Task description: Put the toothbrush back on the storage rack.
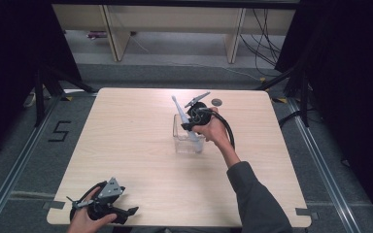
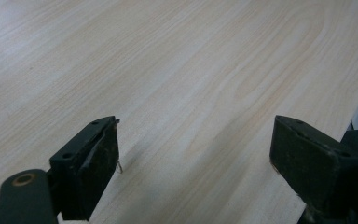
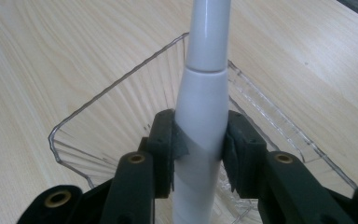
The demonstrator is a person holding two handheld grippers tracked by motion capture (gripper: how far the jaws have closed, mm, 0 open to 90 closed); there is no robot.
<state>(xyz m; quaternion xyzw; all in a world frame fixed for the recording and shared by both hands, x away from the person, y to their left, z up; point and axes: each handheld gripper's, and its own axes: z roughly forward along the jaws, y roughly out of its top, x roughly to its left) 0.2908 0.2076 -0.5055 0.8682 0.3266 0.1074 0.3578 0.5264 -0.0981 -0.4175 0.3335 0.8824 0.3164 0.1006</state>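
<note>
Presently on record: wooden table (image 1: 126,141), pale grain, standing on a grey floor (image 1: 24,145); a small dark round disc (image 1: 217,102) lies near the table's far edge.

Item one: electric toothbrush (image 1: 187,124), white, long-handled; in the high view it leans with its head up and toward the far left, its lower end down inside the clear box; in the right gripper view its thick white handle (image 3: 200,121) rises between the two black jaws, a narrower neck above a seam.

Item two: clear plastic box (image 1: 188,141), open-topped, ribbed walls; it sits on the table right of centre, just below the right gripper; in the right gripper view its rim (image 3: 121,79) curves round behind the toothbrush handle.

Item three: right gripper (image 1: 190,127), held in the person's right hand (image 1: 212,128); jaws closed on the toothbrush handle, one pad pressed to each side; a black cable loops from it over the wrist; a dark sleeve (image 1: 257,199) runs to the bottom edge.

Item four: left gripper (image 1: 132,211), held in the left hand (image 1: 85,221) at the table's near left corner, well apart from the box; jaws wide, pointing to the right along the near edge, nothing between them; the left gripper view shows bare wood between its two pads (image 2: 100,158).
</note>
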